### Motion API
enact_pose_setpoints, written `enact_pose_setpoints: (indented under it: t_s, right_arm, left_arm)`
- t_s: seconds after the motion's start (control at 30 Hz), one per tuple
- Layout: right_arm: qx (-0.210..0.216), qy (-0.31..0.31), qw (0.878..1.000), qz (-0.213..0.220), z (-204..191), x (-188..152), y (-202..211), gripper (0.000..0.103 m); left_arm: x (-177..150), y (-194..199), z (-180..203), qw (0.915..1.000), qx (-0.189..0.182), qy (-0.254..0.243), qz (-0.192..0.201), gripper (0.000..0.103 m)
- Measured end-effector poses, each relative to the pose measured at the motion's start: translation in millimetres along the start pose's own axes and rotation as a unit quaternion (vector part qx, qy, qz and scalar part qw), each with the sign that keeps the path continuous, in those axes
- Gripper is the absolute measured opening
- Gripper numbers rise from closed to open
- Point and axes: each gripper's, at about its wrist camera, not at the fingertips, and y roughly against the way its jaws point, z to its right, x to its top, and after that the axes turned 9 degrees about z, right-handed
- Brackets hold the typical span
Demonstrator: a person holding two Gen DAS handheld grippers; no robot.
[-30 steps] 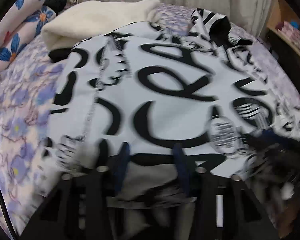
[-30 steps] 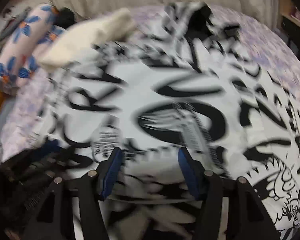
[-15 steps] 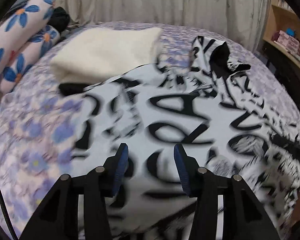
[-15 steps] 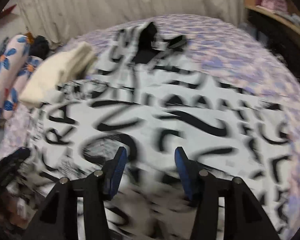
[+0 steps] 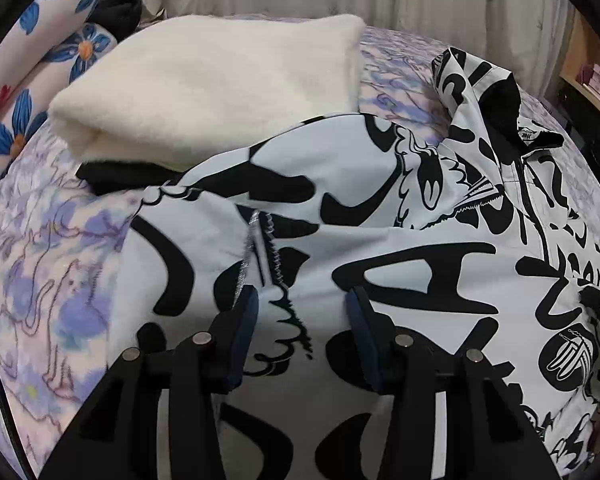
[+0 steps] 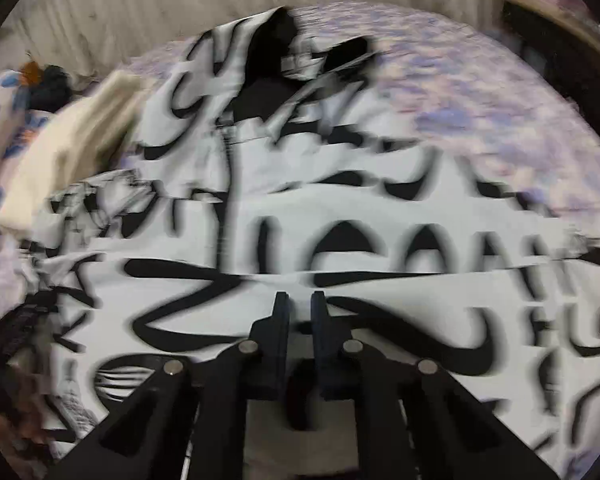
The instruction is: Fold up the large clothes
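- My right gripper has just been closing: its jaws now stand narrow, almost together, over the black-and-white printed jacket; the blurred view leaves me unable to tell whether any cloth is pinched between them
- My left gripper stands half open, its pads clear of the jacket beneath, holding nothing
- The jacket lies spread on the bed, collar at the far end, one edge against the folded cream blanket
- I judge this the start of a fresh grab for the next fold
- Compared with a second ago, the left view sits nearer the blanket and a sleeve now lies folded across the jacket's body
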Motion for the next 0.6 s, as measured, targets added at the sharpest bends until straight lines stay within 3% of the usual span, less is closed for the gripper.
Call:
enact_pose_setpoints:
  t_s: [0.03, 0.07, 0.1, 0.27, 0.33, 0.47, 0.6]
  right_arm:
    - [0.002, -0.012, 1.0, -0.001, 6.0, -0.4, 3.9, 0.032]
    - [0.008, -0.022, 1.0, -0.003, 11.0, -0.6, 7.5, 0.04]
    - [0.015, -0.03, 0.999, -0.003, 15.9, -2.2, 13.9, 0.04]
    - [0.031, -0.027, 0.999, 0.011, 23.4, -16.1, 60.6, 0.041]
    - [0.045, -0.028, 0.998, 0.017, 26.7, -22.7, 80.7, 0.043]
    - [0.06, -0.029, 0.997, 0.042, 31.1, -38.8, 131.0, 0.059]
    - [0.072, -0.027, 0.995, 0.069, 38.3, -57.8, 183.4, 0.064]
  left_arm:
    - [0.8, 3.2, 0.1, 1.0, 0.0, -0.002, -0.001, 0.048]
    - [1.2, 7.5, 0.2, 1.0, 0.0, -0.004, -0.005, 0.049]
    - [2.0, 11.2, 0.7, 1.0, -0.001, -0.004, -0.009, 0.05]
    - [-0.7, 63.9, -11.2, 0.9999, 0.004, -0.013, 0.01, 0.075]
    - [-4.9, 92.2, -13.3, 0.9995, 0.004, -0.022, 0.023, 0.075]
    - [-14.2, 147.4, -23.4, 0.9991, 0.009, -0.023, 0.036, 0.076]
    - [-31.0, 200.5, -39.9, 0.9981, 0.014, -0.025, 0.054, 0.076]
